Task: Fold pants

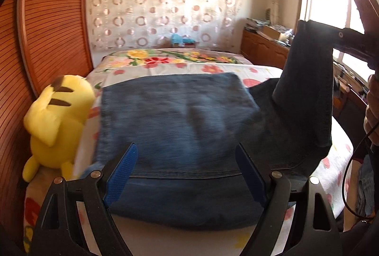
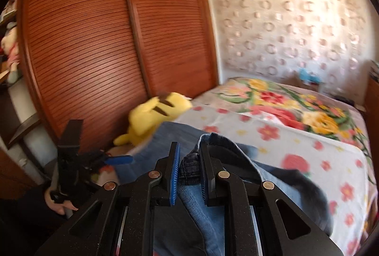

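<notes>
Right gripper [image 2: 188, 175] pinching pants [image 1: 180, 114] leg, lifted right of folded part. Left gripper [image 1: 187, 175] jaws spread, empty, denim just ahead between them; left nearer.

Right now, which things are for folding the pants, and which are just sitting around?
For the job:
- jeans, partly folded on the bed
- right gripper, jaws shut on one raised end of the jeans
- left gripper, jaws open over the jeans

Just lying about:
- yellow plush toy
- flowered bedspread
- wooden wardrobe doors
</notes>
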Demonstrator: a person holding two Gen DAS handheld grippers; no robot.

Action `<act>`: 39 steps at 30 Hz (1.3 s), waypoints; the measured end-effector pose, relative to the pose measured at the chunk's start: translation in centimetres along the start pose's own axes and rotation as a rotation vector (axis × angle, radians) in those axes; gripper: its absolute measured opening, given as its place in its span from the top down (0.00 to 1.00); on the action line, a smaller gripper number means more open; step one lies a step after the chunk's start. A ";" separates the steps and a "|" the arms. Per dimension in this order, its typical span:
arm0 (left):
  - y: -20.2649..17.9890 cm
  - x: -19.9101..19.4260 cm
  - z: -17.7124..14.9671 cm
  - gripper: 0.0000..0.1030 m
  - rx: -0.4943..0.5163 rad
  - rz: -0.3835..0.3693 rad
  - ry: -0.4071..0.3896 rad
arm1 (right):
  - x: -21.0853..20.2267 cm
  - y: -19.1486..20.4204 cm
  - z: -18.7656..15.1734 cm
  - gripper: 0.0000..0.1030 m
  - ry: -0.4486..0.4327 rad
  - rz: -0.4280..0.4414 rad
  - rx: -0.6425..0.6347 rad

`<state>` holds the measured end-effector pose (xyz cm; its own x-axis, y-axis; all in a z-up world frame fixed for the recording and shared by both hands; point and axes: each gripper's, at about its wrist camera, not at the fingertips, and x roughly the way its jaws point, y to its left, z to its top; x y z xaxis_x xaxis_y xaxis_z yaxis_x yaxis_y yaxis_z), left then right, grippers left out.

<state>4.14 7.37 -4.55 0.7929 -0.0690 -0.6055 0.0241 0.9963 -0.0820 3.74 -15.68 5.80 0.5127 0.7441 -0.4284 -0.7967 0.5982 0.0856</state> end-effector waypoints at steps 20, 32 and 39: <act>-1.2 2.2 -0.7 0.17 0.023 -0.063 0.047 | -0.7 -3.9 -4.1 0.57 0.108 -0.192 0.102; -4.9 4.0 -1.6 0.20 0.143 -0.140 0.121 | -2.2 -4.3 -7.8 0.57 0.196 -0.251 0.203; -5.2 5.2 -0.8 0.38 0.169 -0.131 0.136 | -1.6 -3.4 -9.1 0.57 0.236 -0.221 0.243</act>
<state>7.64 1.75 -7.96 0.6871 -0.1933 -0.7004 0.2322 0.9718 -0.0404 2.69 -21.60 -2.04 0.5531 0.5175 -0.6528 -0.5621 0.8102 0.1660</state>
